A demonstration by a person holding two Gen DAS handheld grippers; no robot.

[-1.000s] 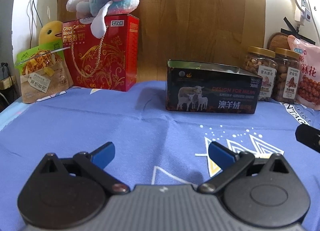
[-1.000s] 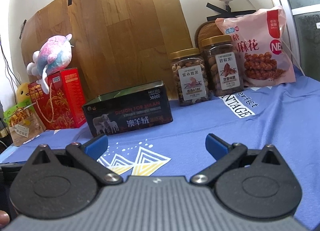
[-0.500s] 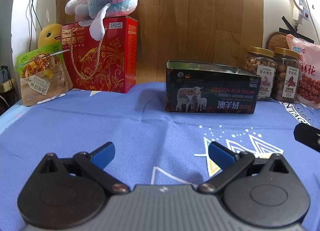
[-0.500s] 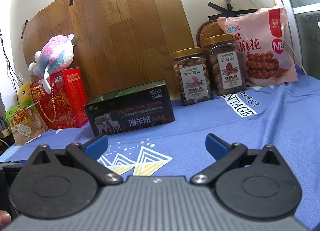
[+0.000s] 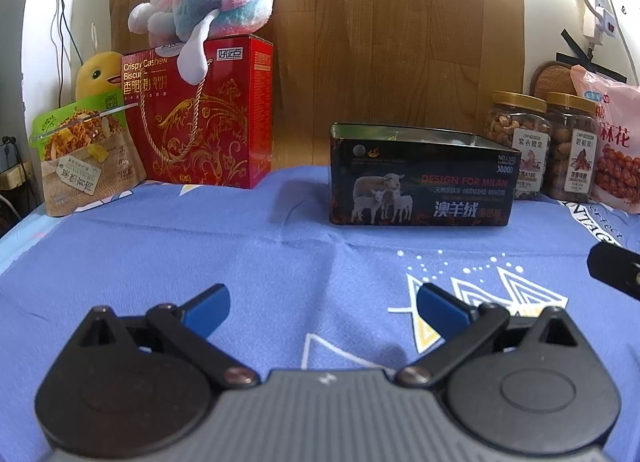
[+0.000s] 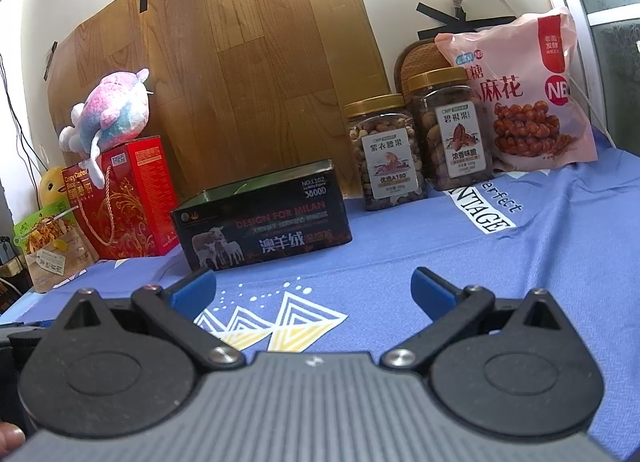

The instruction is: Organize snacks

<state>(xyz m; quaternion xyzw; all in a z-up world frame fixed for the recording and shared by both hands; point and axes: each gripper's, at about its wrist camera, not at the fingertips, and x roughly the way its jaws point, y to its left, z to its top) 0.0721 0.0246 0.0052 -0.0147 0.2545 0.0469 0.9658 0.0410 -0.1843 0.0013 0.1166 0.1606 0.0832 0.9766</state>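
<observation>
An open dark tin box (image 5: 420, 178) (image 6: 264, 222) with sheep printed on it stands on the blue cloth, ahead of both grippers. To its right are two gold-lidded nut jars (image 5: 516, 142) (image 6: 386, 154) and a pink snack bag (image 5: 616, 142) (image 6: 520, 90). A red biscuit box (image 5: 200, 118) (image 6: 124, 198) and a green-topped snack pouch (image 5: 80, 158) (image 6: 44, 250) stand at the left. My left gripper (image 5: 322, 304) and right gripper (image 6: 314, 288) are both open and hold nothing, low over the cloth and well short of the tin.
A pastel plush toy (image 5: 208, 10) lies on top of the red box, with a yellow plush (image 5: 98, 74) behind the pouch. A wooden board (image 5: 360, 30) leans on the wall. Part of the right gripper's black body (image 5: 616, 274) shows at the left view's right edge.
Both views have shifted a little: the tin and snacks sit slightly lower and closer in frame. Both grippers' fingers stay spread as before.
</observation>
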